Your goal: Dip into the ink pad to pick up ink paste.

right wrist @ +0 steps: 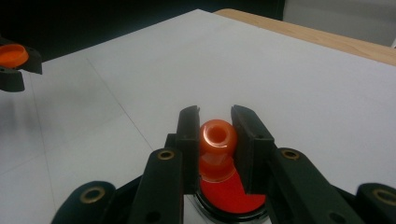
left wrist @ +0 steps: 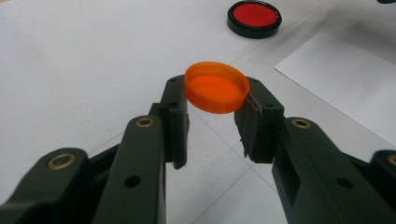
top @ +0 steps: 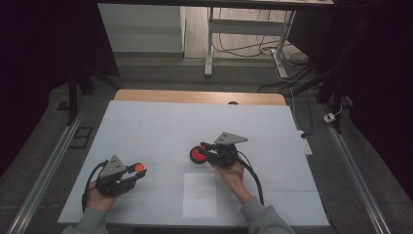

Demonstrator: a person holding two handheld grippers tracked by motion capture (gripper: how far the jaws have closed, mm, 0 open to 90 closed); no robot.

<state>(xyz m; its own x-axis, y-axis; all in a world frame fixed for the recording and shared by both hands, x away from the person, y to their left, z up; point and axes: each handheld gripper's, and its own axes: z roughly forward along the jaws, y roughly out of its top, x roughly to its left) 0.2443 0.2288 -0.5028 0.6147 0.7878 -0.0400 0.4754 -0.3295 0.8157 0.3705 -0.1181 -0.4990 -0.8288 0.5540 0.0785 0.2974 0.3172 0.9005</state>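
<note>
Left gripper point(left wrist: 212, 126) pinching orange cap point(left wrist: 216, 87) clear of desk point(top: 160, 126), kept aside; right gripper point(right wrist: 215, 140) pinching orange knob point(right wrist: 217, 140) over red-centred black disc point(right wrist: 229, 200), seemingly to seat it

I see a wooden table point(top: 146, 95) covered by a pale sheet point(top: 146, 131). On the sheet lie a brighter white paper rectangle point(top: 199, 195) near my edge and a black-rimmed red disc point(top: 197, 155) just beyond it.
</note>
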